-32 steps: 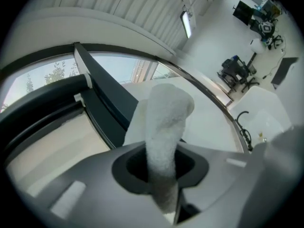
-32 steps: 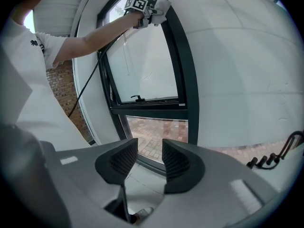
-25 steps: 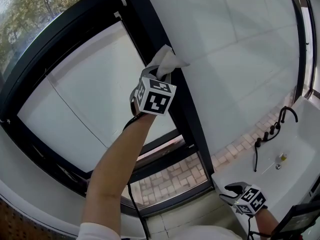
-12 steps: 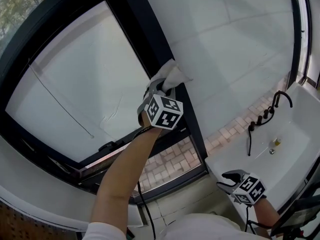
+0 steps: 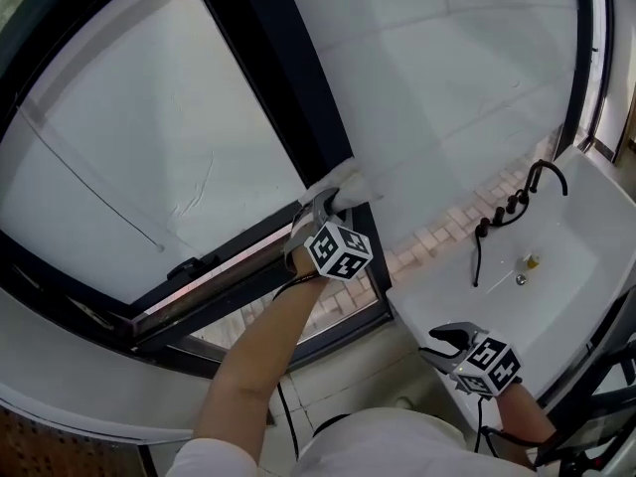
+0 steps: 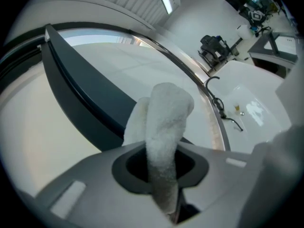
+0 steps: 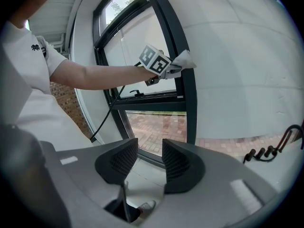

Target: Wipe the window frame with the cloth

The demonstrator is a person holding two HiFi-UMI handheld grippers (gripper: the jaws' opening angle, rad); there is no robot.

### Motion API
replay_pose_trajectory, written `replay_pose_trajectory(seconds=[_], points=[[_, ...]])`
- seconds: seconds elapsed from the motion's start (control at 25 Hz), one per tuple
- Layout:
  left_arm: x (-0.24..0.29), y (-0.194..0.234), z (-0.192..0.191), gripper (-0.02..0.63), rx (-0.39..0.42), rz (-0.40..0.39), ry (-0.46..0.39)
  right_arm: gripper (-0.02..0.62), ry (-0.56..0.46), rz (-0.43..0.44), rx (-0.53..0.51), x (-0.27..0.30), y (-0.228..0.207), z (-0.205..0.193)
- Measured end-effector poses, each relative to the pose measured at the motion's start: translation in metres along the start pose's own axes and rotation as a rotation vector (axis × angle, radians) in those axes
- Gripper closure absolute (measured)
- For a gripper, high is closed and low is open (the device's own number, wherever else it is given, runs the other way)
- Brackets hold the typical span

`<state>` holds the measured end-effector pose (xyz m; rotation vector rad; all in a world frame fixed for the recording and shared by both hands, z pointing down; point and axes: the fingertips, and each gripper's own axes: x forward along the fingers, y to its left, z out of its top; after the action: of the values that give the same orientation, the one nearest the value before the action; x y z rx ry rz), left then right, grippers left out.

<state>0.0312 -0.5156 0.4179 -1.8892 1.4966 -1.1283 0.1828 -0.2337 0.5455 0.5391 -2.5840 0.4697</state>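
A white cloth (image 5: 344, 181) is pressed against the black vertical bar of the window frame (image 5: 266, 68), low on it, close to where it joins the horizontal bar. My left gripper (image 5: 326, 207) is shut on the cloth, arm stretched up to it. In the left gripper view the cloth (image 6: 164, 120) stands up from between the jaws against the dark frame (image 6: 85, 96). The right gripper view shows the left gripper (image 7: 166, 71), the cloth (image 7: 185, 61) and the frame (image 7: 189, 99) from the side. My right gripper (image 5: 447, 343) hangs low at the right, open and holding nothing (image 7: 149, 149).
A white basin (image 5: 571, 296) with a black tap (image 5: 543, 175) stands at the right below a pale wall. A small handle (image 5: 185, 266) sits on the frame's lower horizontal bar. Brick paving (image 5: 333, 316) shows through the lower pane. A black cable (image 5: 285, 405) hangs under my left arm.
My left gripper has slid the cloth down the vertical frame bar, from its middle to near the horizontal bar. The right gripper has stayed low by the basin.
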Motion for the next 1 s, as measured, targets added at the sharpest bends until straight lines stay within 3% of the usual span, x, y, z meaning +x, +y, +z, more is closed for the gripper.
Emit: replay_pose_trajectory(seconds=[0.4,0.76,0.88,1.0], points=[[0.029,-0.091,-0.066,0.511,-0.041,-0.080,0.098,0.433,0.034,-0.013,0.011,-0.007,-0.006,-0.007],[0.033,-0.139,-0.101,0.511,-0.097,-0.148,0.156,0.433,0.058,-0.005,0.026,0.000,-0.010,-0.012],[0.023,-0.139,-0.089,0.511,-0.163,-0.154,0.116,0.433,0.064,-0.004,0.016,0.002,-0.011,-0.006],[0.013,-0.137,-0.071,0.511,-0.291,-0.171,0.048,0.433,0.071,0.002,-0.003,0.007,-0.010,-0.001]])
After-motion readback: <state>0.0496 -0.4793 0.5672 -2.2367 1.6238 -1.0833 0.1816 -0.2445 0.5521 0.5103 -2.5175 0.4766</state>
